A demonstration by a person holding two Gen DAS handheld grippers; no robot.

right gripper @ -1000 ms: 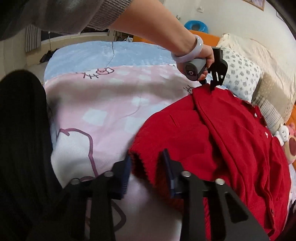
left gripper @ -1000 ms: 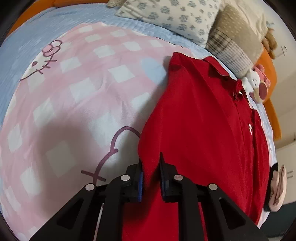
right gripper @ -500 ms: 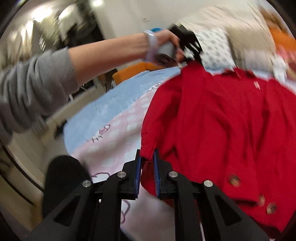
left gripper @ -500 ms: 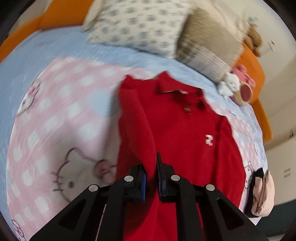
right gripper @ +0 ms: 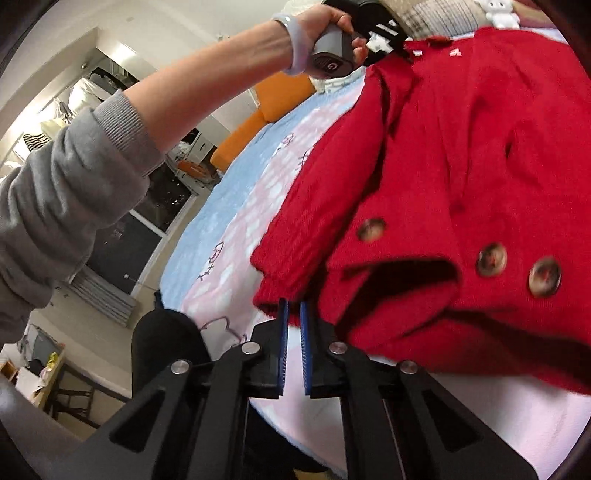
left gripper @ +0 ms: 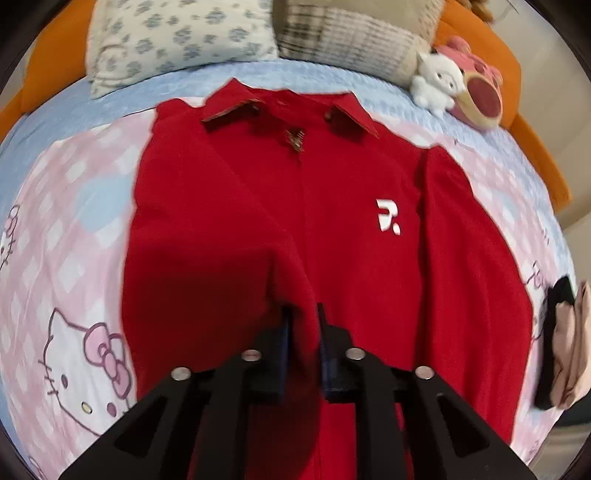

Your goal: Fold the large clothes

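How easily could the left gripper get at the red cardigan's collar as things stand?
Probably yes: the collar lies uncovered at the red cardigan's top edge, with nothing across the way. But the left gripper, jaws opening, has cardigan fabric between them and must shed that first.

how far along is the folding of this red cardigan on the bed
Early. Done: the red cardigan lies front-up on the bed, collar towards the pillows, one sleeve folded across its front. In hand: the right gripper pinches the cuff; the left gripper has red fabric between its opening jaws. Left: the other sleeve lies unfolded along the side, and the body is at full length.
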